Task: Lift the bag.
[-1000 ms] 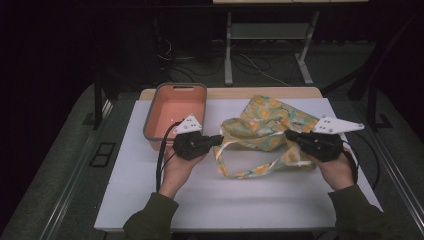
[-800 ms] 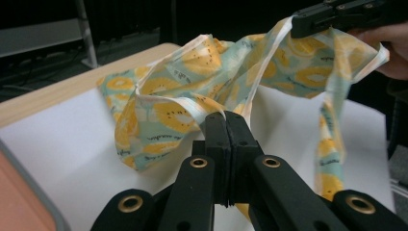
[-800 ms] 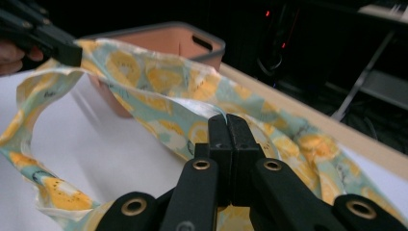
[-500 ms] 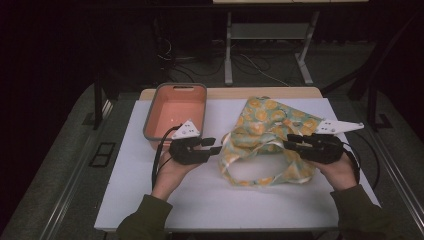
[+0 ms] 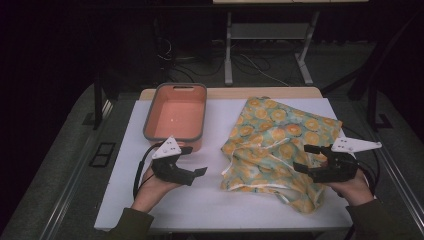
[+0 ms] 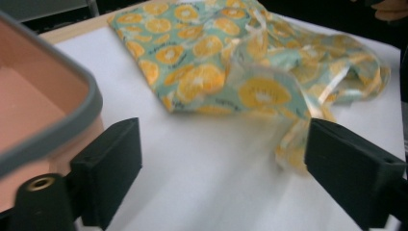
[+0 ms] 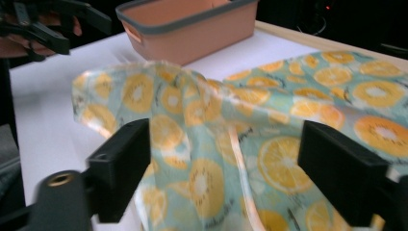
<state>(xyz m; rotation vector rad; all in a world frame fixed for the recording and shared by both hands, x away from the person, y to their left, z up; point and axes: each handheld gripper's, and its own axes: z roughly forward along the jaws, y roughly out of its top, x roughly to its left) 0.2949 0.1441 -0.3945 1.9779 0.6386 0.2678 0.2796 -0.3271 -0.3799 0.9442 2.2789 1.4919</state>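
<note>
Orange-print cloth bag [image 5: 280, 145] lying crumpled on right half of white counter [image 5: 200, 200], beside pink tub [image 5: 176, 116]. Left claw [image 5: 192, 165] hovering just left of bag, jaws just opening — now standing spread, nothing between them. Right claw [image 5: 306, 159] sitting over bag's right edge, jaws also just opening — spread wide, fabric lying loose beneath, not pinched.

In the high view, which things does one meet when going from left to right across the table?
left gripper → orange tub → orange-print cloth → right gripper
</note>
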